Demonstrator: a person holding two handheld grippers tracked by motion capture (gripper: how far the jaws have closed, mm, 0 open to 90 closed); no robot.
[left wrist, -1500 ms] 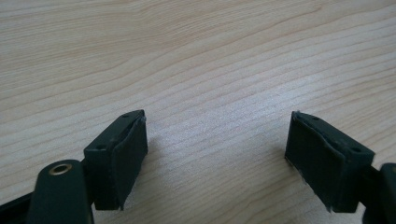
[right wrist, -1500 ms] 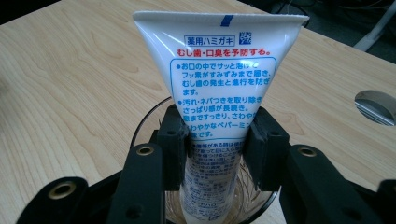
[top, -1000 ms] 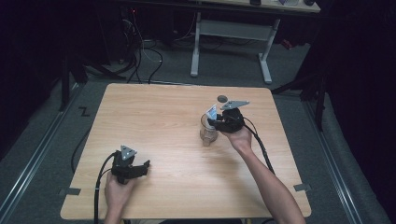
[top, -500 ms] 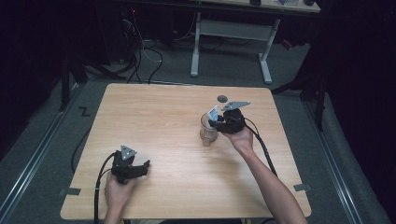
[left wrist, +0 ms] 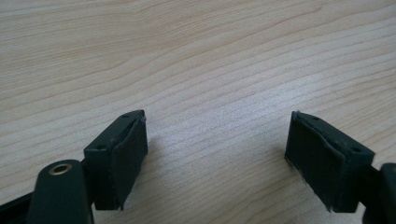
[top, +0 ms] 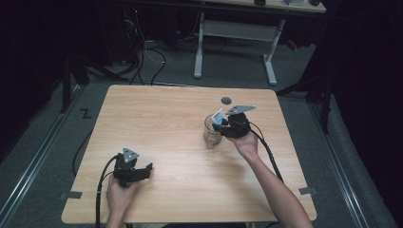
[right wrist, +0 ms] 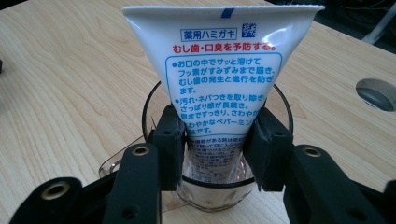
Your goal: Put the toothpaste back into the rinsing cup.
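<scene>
- the pale wooden counter (top: 161,118) is seen bare apart from the work near its far right part and a small round grey cable hole (top: 226,100) at its far edge.
- the clear glass tumbler (top: 212,132) is stood upright on the counter, just in front of the right hand; in the right gripper view its rim (right wrist: 154,100) is seen around the lower part of the tube.
- the white plastic toothpaste tube with blue and red print (right wrist: 223,79) is held upright with its flat crimped end up and its lower end already down inside the tumbler; the placing is judged nearly done, with only the letting go and the drawing back left.
- the right claw (right wrist: 214,144) is closed narrowly on the tube, one pad pressed to each side of it at about rim height; whether the tube's bottom end rests on the glass floor cannot be told.
- the left claw (left wrist: 217,154) is held wide apart over bare wood near the front left of the counter, with nothing gripped and nothing touched between its pads.
</scene>
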